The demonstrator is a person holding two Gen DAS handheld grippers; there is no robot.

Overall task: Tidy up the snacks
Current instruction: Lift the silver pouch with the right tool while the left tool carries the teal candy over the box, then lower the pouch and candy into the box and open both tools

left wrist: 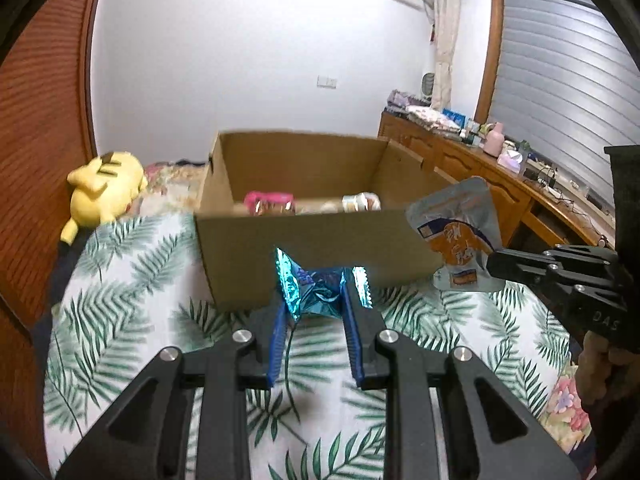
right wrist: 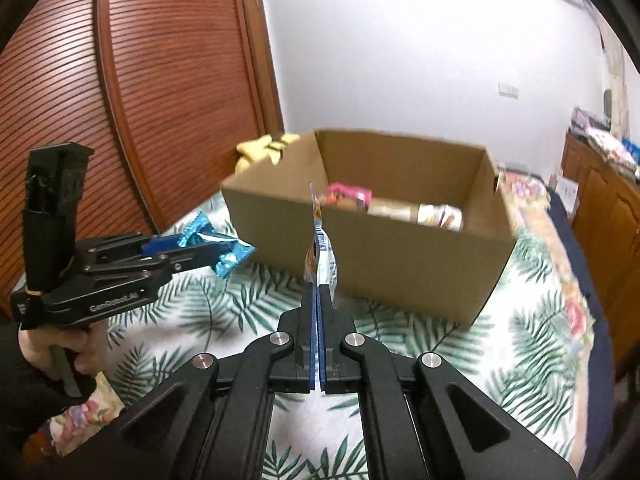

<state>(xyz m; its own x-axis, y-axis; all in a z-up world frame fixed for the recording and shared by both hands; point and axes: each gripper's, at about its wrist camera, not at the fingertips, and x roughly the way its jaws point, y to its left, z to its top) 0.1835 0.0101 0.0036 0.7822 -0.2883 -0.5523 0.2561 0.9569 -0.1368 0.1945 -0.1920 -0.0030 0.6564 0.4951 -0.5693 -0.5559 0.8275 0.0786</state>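
**Both grippers loaded, box right in front**

The left gripper [left wrist: 320, 292] is clamped on a crinkly blue foil snack [left wrist: 316, 294], with the wrapper bunched up between its blue pads and the two serrated ends sticking out past the fingertips. From the right wrist view that same packet [right wrist: 218, 246] juts out of the left gripper's tip, up off the bedspread.

The right gripper [right wrist: 319, 286] has its jaws pressed together on a flat white-and-orange pouch [right wrist: 322, 248], pinched at its lower edge so it stands edge-on above the fingertips. In the left view the pouch [left wrist: 456, 228] shows its printed face, off to the right of the left gripper.

Straight ahead of both grippers sits an open cardboard box [left wrist: 320, 240] on a leaf-print bedspread [left wrist: 132, 272]. A pink packet [right wrist: 348, 194] and some pale wrapped snacks [right wrist: 438, 214] lie inside. A yellow plush toy [left wrist: 106, 190] lies beyond the box's left side.
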